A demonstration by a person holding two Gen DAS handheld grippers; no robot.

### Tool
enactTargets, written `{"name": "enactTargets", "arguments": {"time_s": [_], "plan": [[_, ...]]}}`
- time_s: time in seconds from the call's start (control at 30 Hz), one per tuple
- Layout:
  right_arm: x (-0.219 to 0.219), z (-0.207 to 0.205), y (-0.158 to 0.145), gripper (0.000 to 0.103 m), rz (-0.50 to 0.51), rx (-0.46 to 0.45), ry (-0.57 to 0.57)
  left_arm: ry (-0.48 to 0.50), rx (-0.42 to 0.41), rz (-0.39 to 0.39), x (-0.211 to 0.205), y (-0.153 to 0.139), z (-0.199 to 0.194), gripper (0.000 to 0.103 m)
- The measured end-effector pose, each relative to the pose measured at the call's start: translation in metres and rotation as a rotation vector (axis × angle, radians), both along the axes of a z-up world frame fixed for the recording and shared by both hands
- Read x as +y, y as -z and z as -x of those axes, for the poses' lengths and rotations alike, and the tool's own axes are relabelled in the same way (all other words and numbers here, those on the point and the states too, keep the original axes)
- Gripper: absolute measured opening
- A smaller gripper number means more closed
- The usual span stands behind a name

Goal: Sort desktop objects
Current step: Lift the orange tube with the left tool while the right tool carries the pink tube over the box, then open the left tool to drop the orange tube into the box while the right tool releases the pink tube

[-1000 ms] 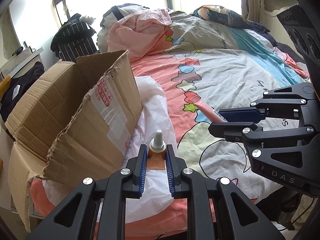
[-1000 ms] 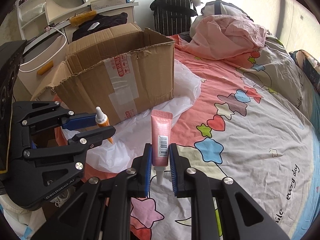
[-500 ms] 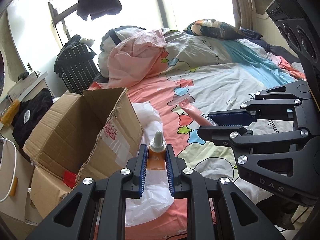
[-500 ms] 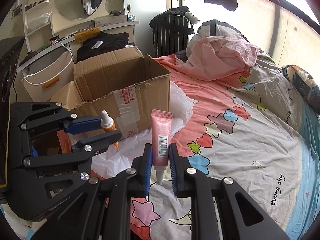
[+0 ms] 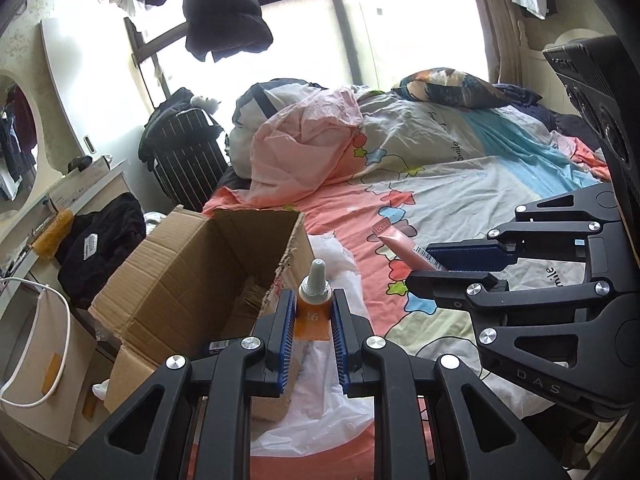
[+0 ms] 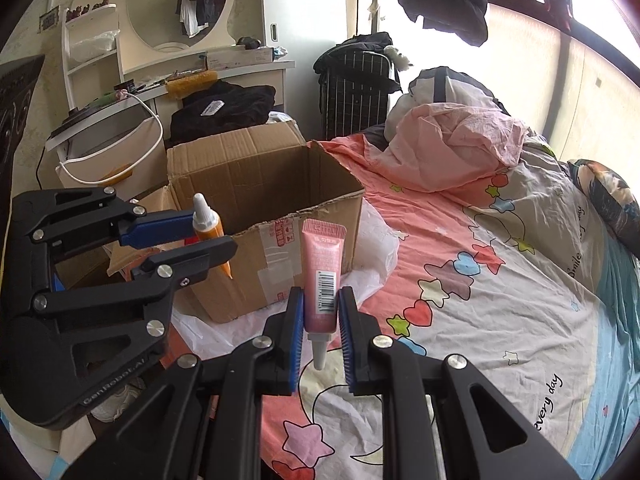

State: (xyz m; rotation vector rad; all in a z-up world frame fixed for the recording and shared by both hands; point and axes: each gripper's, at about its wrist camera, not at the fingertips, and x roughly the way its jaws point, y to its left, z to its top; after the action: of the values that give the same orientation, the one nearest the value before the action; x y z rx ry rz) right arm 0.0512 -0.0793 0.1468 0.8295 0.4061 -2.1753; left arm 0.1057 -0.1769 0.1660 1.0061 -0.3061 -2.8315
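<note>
Gripping tubes: left tongs (image 5: 313,322) orange tube (image 5: 313,312) cap-forward, right tongs (image 6: 321,322) pink tube (image 6: 322,276) cap-backward.

Cardboard box (image 6: 264,200) sits on bed (image 6: 500,300), left of quilt (image 6: 452,148).

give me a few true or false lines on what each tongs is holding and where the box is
1. The left tongs are shut on an orange tube. True.
2. The right tongs are empty. False: they grip a pink tube.
3. The pink tube's cap points toward the camera. True.
4. The cardboard box is taped closed. False: its top is open.
5. The white plastic bag lies inside the box. False: it lies on the bed beside the box.
</note>
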Motion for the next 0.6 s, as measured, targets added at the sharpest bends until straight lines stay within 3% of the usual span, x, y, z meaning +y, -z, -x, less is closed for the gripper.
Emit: {"name": "enactTargets", "arguments": {"time_s": [0.27, 0.6], "plan": [[-0.04, -0.002, -0.007, 0.016, -0.006, 0.018, -0.072, -0.064, 0.028, -0.019, -0.041, -0.011, -0.003, 0.018], [-0.092, 0.012, -0.006, 0.016, -0.047, 0.0, -0.157, -0.115, 0.015, -0.082, -0.091, -0.001, 0.011, 0.018]]}}
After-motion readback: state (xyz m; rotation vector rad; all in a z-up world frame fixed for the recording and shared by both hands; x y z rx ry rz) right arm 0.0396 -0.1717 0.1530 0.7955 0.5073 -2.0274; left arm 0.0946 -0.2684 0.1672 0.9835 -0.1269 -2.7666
